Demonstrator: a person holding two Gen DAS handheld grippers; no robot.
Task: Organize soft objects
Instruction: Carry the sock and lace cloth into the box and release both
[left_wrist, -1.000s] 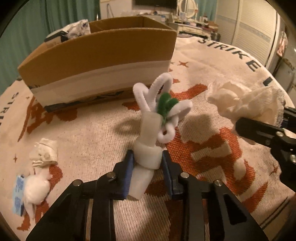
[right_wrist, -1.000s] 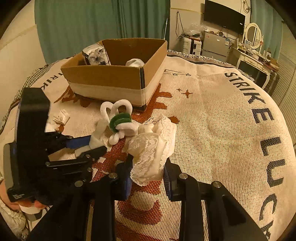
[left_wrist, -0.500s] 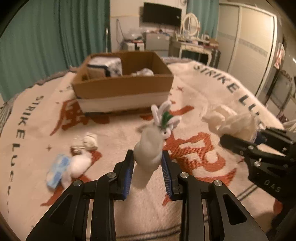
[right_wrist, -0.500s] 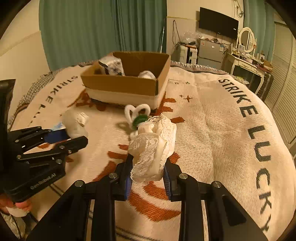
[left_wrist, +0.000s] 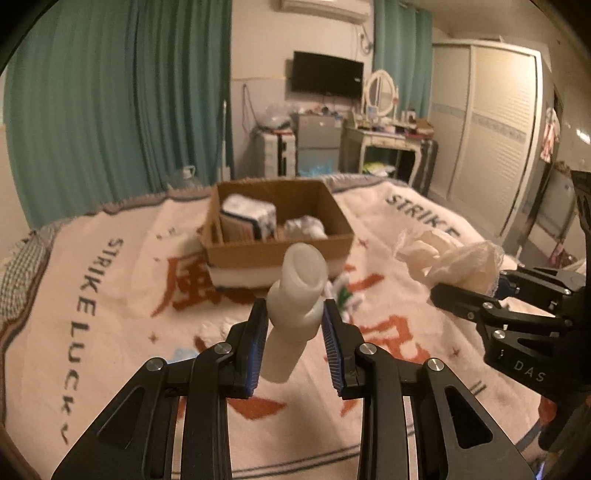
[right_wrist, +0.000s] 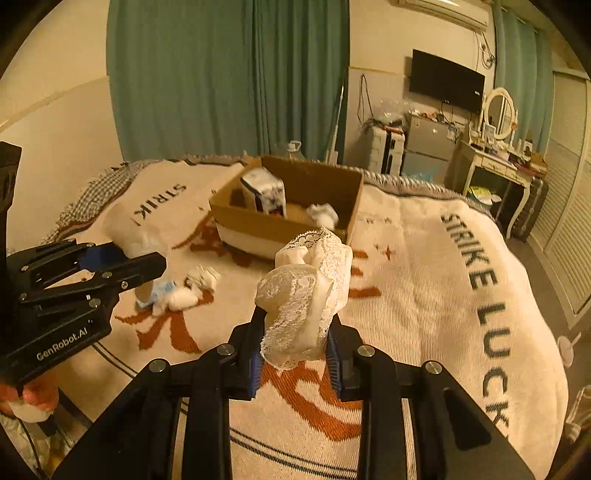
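Note:
My left gripper (left_wrist: 294, 314) is shut on a white soft roll (left_wrist: 293, 301) and holds it in the air above the blanket; it also shows in the right wrist view (right_wrist: 125, 260). My right gripper (right_wrist: 295, 334) is shut on a bunched white lace cloth (right_wrist: 306, 295), also lifted; the cloth shows at the right of the left wrist view (left_wrist: 454, 260). An open cardboard box (left_wrist: 275, 243) sits ahead on the blanket, holding a patterned pack (left_wrist: 249, 218) and a white bundle (left_wrist: 304, 227). A white and green pipe-cleaner piece (left_wrist: 345, 293) lies below the roll.
Small white soft items and a blue-labelled packet (right_wrist: 181, 290) lie on the blanket (right_wrist: 424, 295) left of centre. Beyond the bed stand green curtains (right_wrist: 229, 74), a fridge (right_wrist: 428, 146) and a dressing table (right_wrist: 495, 166).
Both grippers have risen well above the blanket with their loads. The white roll has come away from the pipe-cleaner piece, which stays on the blanket. The box now looks farther and lower.

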